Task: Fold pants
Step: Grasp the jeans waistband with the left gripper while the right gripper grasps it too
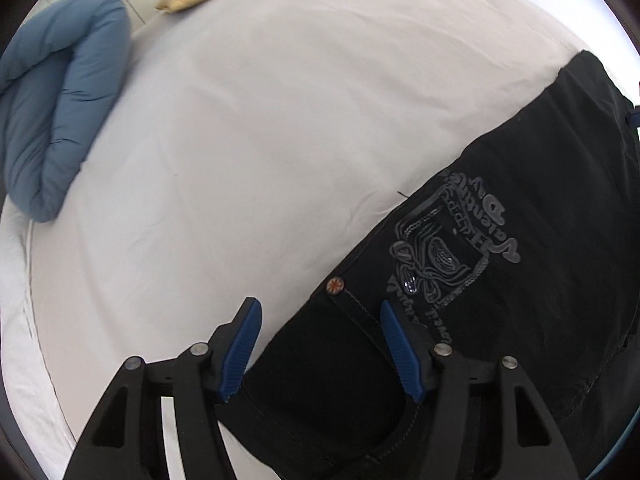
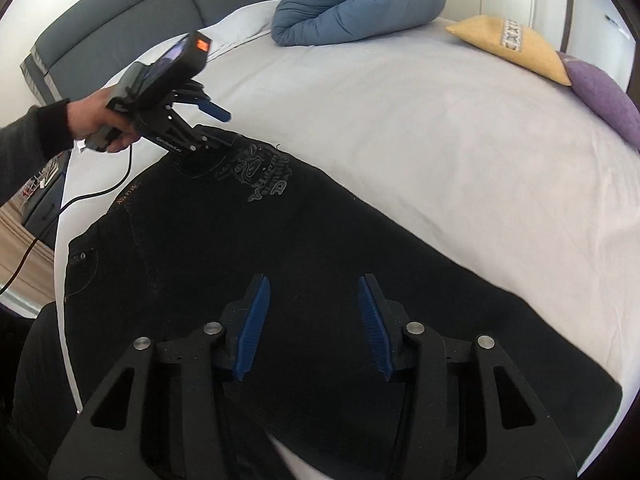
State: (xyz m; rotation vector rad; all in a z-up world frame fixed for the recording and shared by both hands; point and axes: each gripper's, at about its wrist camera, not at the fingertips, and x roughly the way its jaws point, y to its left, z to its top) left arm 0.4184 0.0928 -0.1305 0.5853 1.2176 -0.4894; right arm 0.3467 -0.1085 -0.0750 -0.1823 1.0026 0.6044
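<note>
We have the black pants spread flat on the white bed sheet, grey printed emblem facing up and an orange-toned rivet button at the pocket corner. Our left gripper is down at that waist end, jaws spread wide: one blue finger pad sits over the black fabric, the other over bare sheet, so the pants' edge runs between them. We can't tell whether the pads touch cloth. Our right gripper hovers over the broad middle of the pants, jaws spread too, nothing pinched, black fabric showing between them. From the right wrist view we see the left hand on its handle. Beyond lie a rolled blue duvet, a yellow cushion, a purple cushion and the grey headboard.
</note>
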